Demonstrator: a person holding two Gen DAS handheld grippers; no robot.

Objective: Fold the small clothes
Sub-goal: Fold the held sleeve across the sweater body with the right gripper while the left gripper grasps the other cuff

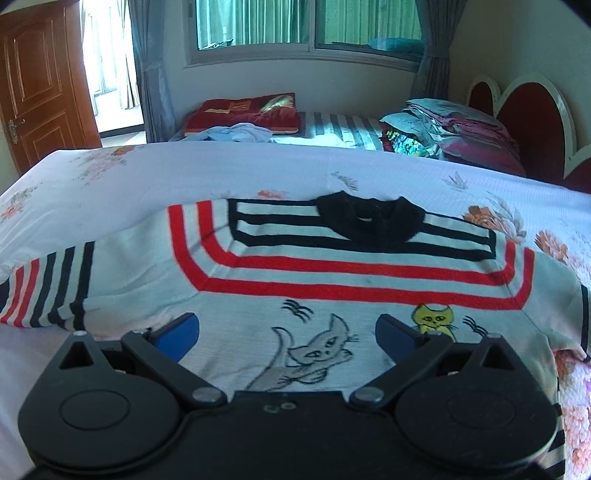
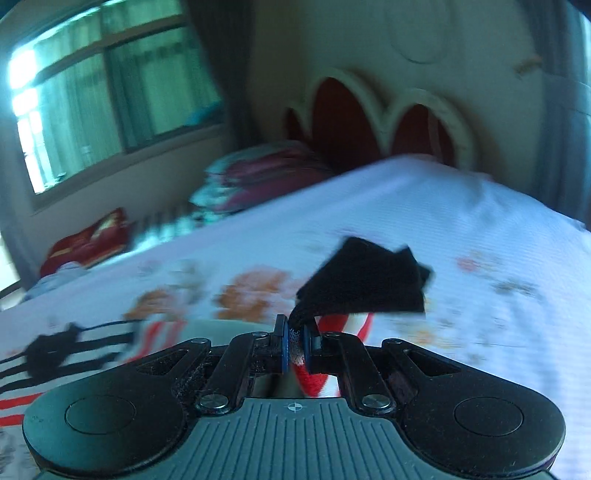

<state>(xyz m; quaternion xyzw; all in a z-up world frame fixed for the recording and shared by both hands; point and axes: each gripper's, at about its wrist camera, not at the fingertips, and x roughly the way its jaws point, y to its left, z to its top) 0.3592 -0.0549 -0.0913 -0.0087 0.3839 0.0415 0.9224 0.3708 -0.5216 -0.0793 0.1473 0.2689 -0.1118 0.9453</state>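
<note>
- Lying flat on the floral white bedsheet [image 1: 258, 173], the white knitted cat sweater with red and black stripes [image 1: 332, 266] faces up.
- Left gripper [image 1: 287, 334] hovers wide apart above it.
- Right gripper [image 2: 295, 345] pinches the sweater's black cuff [image 2: 364, 282].

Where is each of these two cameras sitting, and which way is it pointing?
Left wrist: rides on the left gripper, looking across the striped sweater on the bed toward the window; its open blue fingers show.
Right wrist: rides on the right gripper, aimed at the headboard; its fingers pinch the sweater's black cuff.
Shared: sweater, floral bedspread, window, headboard.
</note>
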